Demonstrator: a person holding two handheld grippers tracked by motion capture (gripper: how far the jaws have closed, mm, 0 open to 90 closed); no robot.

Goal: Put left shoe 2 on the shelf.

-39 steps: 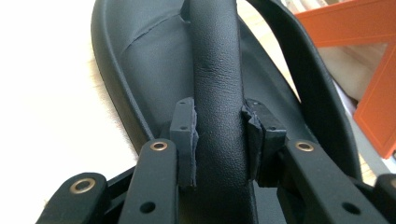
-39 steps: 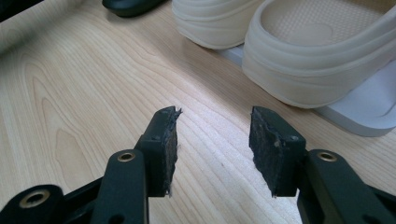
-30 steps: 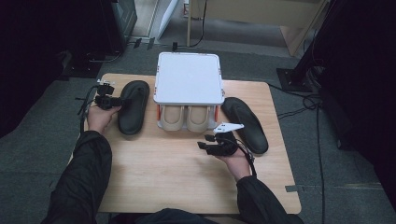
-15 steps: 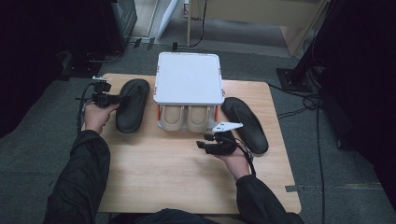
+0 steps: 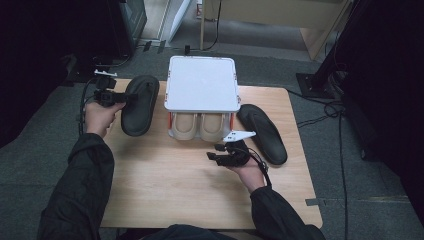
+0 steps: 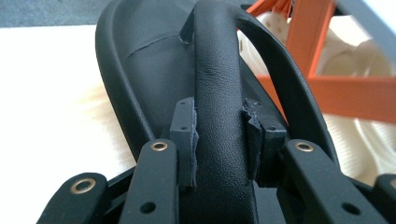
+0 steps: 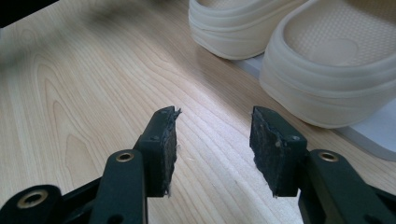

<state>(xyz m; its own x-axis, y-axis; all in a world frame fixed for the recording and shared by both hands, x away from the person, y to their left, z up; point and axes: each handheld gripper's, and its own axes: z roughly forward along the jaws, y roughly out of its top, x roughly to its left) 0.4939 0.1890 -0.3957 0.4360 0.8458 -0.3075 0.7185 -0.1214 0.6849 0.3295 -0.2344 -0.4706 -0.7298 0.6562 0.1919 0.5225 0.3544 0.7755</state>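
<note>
Pinching strap of black sandal (image 6: 219,93) in left hand-held gripper (image 6: 219,135), lifting off surface (image 5: 175,185) left of shoe rack (image 5: 202,84); right hand-held gripper (image 7: 212,149) waiting spread, empty. Next: carrying sandal toward rack, likely.

The worktop (image 5: 165,200) is seen from above and behind the person, the high view facing forward and down from well back. The left gripper view is taken along its own jaws, very close to a black sandal (image 6: 219,93), which is also seen at the left of the high view (image 5: 140,105). The right gripper view is held low and near over the wood, facing the cream shoes (image 7: 327,60), likewise seen under the white rack (image 5: 202,82) from above.
</note>
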